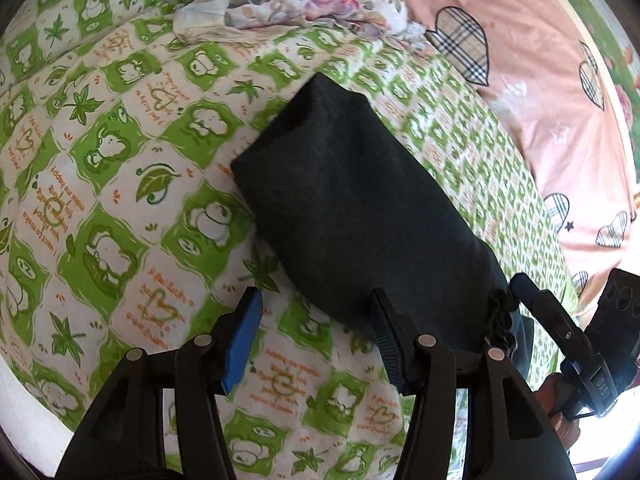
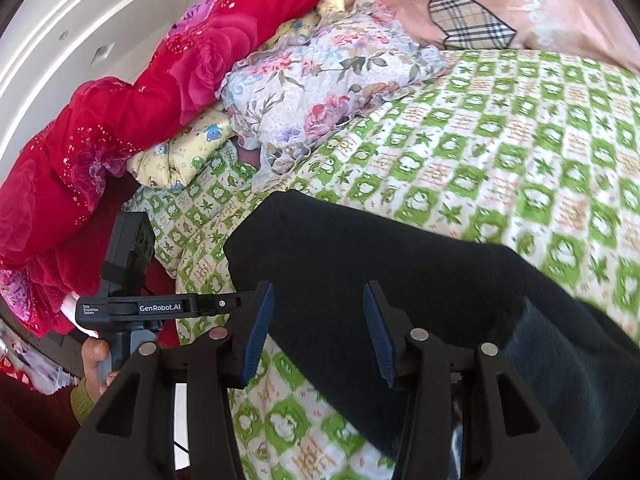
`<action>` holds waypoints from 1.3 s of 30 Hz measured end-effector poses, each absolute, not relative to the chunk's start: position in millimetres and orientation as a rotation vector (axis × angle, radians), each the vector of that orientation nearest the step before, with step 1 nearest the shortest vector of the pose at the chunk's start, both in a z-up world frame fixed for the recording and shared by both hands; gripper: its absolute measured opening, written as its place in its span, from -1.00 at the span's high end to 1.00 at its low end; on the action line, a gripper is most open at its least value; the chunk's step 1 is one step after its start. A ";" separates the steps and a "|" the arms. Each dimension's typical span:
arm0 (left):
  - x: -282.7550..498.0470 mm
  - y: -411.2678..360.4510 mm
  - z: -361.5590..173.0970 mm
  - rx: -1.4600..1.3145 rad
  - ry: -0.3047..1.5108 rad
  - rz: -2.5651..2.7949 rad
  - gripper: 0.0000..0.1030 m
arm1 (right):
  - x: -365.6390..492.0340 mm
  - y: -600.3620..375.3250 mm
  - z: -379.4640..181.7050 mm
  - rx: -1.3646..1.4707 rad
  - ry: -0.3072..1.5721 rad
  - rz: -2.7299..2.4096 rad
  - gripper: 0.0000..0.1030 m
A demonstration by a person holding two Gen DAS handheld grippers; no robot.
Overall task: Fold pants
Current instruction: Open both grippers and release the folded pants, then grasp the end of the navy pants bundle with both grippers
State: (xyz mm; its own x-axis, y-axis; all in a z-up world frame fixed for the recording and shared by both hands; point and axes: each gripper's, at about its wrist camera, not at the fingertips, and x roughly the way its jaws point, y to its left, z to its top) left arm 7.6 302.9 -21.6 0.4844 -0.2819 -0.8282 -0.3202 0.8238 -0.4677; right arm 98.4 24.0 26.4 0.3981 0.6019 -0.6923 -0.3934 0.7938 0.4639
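1. The black pants (image 1: 360, 208) lie folded into a thick bundle on the bed (image 1: 120, 160), across a green-and-white sheet printed with leaves, cartoon figures and orange script — one patch reads "I want to make you happy".
2. The left hand-held gripper (image 1: 316, 308) has its blue-padded fingers apart, straddling the near edge of the pants; nothing is pinched.
3. The right hand-held gripper (image 2: 318, 304) is also spread apart, hovering over the pants' dark cloth.
4. In the right wrist view the other tool's body carries a label — "GenRobot.AI" (image 2: 159, 307).
5. A floral pillow (image 2: 320, 76) and red blanket (image 2: 120, 128) sit beyond.
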 end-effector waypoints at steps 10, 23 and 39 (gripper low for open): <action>17.8 312.0 -30.4 -0.690 1.082 0.027 -0.09 | 156.7 75.2 11.8 0.065 1.045 0.743 -0.01; 22.4 317.2 -37.4 -0.760 1.046 0.022 -0.16 | 232.6 135.7 -42.0 -0.086 1.240 0.945 -0.08; 44.5 323.3 -41.1 -0.760 1.019 0.072 0.45 | 267.1 129.1 -69.1 0.016 1.327 1.047 0.54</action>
State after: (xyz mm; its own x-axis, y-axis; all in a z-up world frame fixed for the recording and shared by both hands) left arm 44.5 323.3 -41.1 0.5450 -0.2841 -0.7888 -0.3915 0.7457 -0.5392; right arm 267.1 129.1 -69.1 -0.1194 0.6236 -0.7726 -0.6067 0.5701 0.5540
